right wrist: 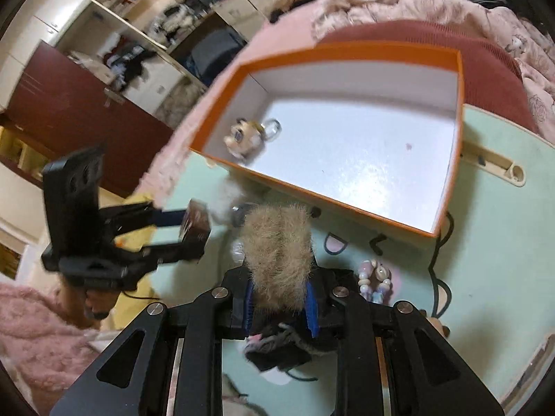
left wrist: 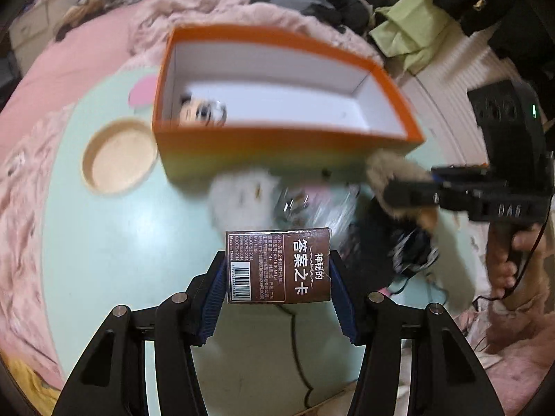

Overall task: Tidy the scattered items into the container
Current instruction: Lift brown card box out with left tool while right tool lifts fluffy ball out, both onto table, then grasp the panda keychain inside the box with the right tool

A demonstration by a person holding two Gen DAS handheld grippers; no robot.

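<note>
Left gripper (left wrist: 277, 277) clamps the brown card box (left wrist: 277, 265), low centre; right gripper (right wrist: 281, 298) squeezes a fur ball (right wrist: 277, 256). Orange box (left wrist: 242, 152) sits upper centre, doll (right wrist: 242, 137) inside.

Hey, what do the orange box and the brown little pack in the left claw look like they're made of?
Orange box: looks like stiff paperboard, matte orange outside, glossy white lining that reflects light on its floor. Brown pack: seems to be printed card, smooth finish, with sharp folded edges, a barcode and white lettering; what's inside can't be seen.
</note>
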